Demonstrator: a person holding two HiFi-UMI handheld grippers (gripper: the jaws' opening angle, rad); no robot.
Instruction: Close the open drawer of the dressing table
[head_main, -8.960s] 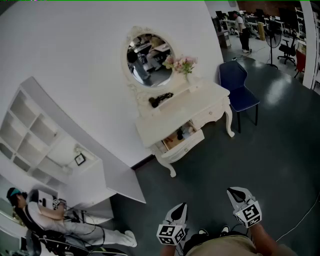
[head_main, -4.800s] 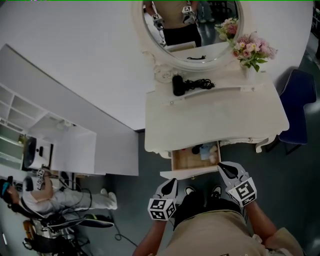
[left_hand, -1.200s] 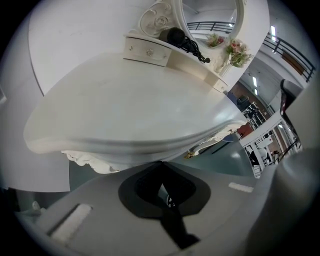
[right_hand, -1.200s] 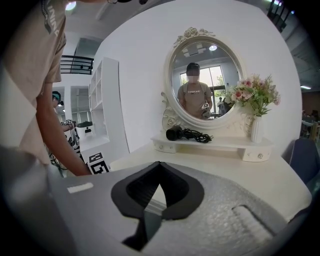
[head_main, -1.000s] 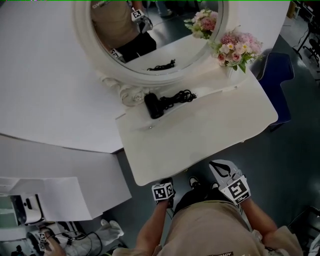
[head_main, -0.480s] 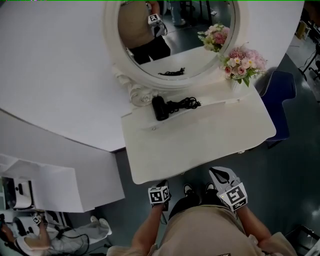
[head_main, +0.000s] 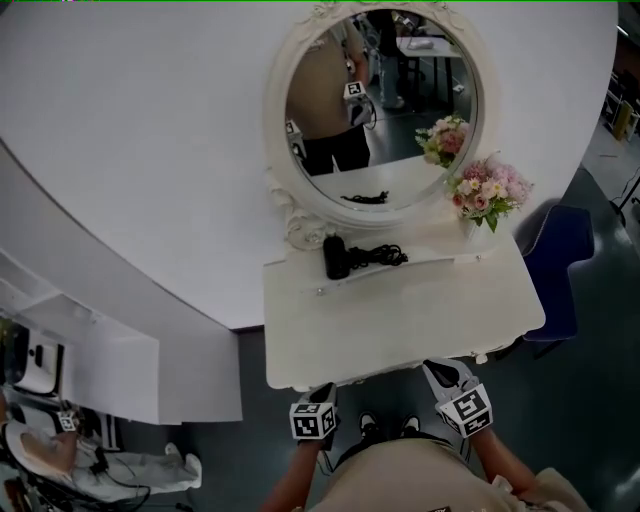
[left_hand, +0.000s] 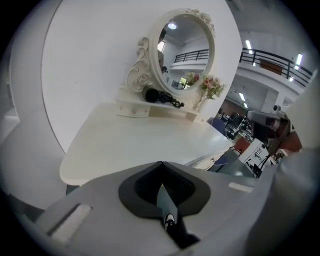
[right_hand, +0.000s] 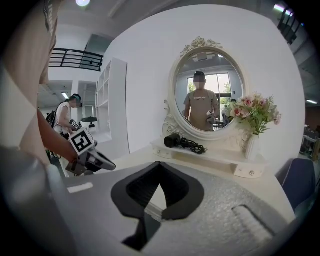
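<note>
Fingers (left_hand: 100, 210) together on left gripper (head_main: 320, 392), right gripper (head_main: 436, 370)

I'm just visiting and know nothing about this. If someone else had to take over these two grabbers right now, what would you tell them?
Left gripper: shut, empty, at the front edge of the dressing table.
Right gripper: shut, empty, at the same front edge.
Drawer: nothing sticks out past the front edge in the head view, so it looks pushed in; its front is hidden under the top.
At the back of the table: hair dryer and flowers.
Left to do: probably only check that the drawer front sits flush.
</note>
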